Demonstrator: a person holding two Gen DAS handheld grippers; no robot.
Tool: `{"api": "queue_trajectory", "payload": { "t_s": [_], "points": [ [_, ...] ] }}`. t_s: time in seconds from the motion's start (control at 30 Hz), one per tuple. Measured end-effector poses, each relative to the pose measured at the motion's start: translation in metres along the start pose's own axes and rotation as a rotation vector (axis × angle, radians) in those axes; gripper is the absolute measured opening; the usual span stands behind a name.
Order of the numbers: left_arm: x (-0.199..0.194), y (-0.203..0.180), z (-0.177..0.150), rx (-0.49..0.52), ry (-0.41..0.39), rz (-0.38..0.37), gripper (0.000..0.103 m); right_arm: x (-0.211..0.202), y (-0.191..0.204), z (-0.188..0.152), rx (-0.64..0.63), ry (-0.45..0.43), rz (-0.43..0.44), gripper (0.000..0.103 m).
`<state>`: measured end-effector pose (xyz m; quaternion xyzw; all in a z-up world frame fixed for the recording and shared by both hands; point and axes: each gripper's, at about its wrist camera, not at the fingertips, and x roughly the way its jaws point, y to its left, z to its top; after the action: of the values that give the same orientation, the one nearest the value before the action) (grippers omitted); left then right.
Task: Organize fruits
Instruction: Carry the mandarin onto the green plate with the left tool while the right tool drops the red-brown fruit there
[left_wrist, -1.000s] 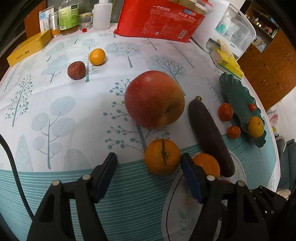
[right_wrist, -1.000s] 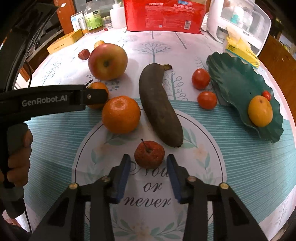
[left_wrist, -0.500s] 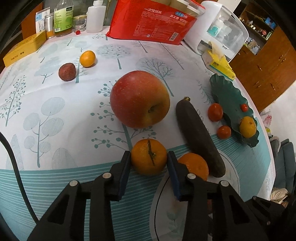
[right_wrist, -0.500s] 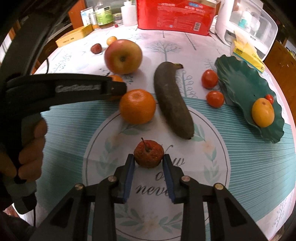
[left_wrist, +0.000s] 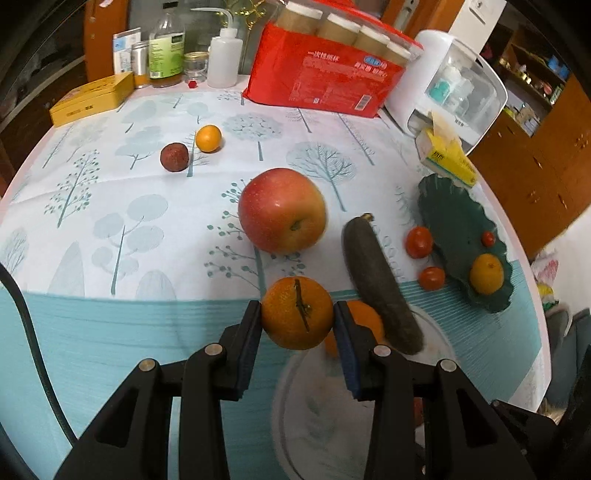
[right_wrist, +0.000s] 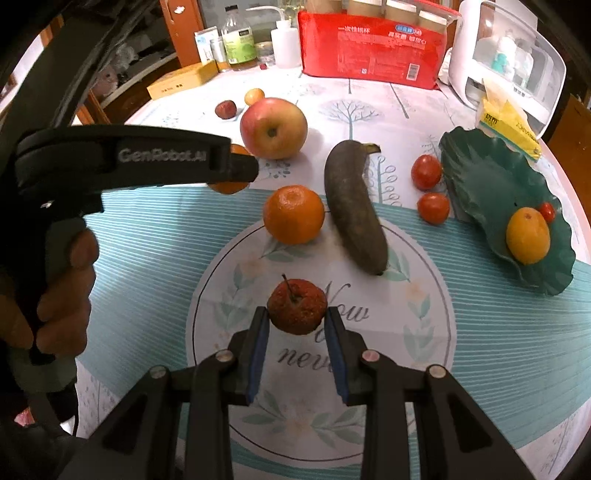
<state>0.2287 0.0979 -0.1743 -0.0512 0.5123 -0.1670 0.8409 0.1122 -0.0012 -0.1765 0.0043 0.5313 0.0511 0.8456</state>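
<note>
On the tablecloth (left_wrist: 110, 325), left tongs (left_wrist: 297, 325) clamp a mandarin (left_wrist: 297, 314), right tongs (right_wrist: 297, 325) clamp a wrinkled red fruit (right_wrist: 297, 310), dark banana (right_wrist: 352, 210) beyond.

A white tablecloth (left_wrist: 110, 206) printed with pale blue-green trees gives way to teal stripes at lower frame. At centre sits a red-and-yellow apple (left_wrist: 282, 210); below it an orange mandarin (left_wrist: 297, 313) between blue pads (left_wrist: 255, 343). A blackened banana (left_wrist: 380, 284) lies right of centre, beside two red tomatoes (left_wrist: 419, 242) and a dark green dish (left_wrist: 454, 221). A red package (left_wrist: 325, 79) fills the upper centre.
</note>
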Motion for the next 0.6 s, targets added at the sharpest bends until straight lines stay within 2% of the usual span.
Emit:
{"api": "queue_trajectory", "payload": {
  "t_s": [0.3, 0.6],
  "points": [
    [-0.022, -0.048, -0.023, -0.052, -0.035, 0.048, 0.038, -0.033, -0.042, -0.007, -0.056, -0.059, 0.027, 0.031],
    [-0.027, -0.104, -0.025, -0.080, -0.088, 0.072, 0.038, -0.058, -0.102, -0.011, -0.087, -0.105, 0.021, 0.031]
  ]
}}
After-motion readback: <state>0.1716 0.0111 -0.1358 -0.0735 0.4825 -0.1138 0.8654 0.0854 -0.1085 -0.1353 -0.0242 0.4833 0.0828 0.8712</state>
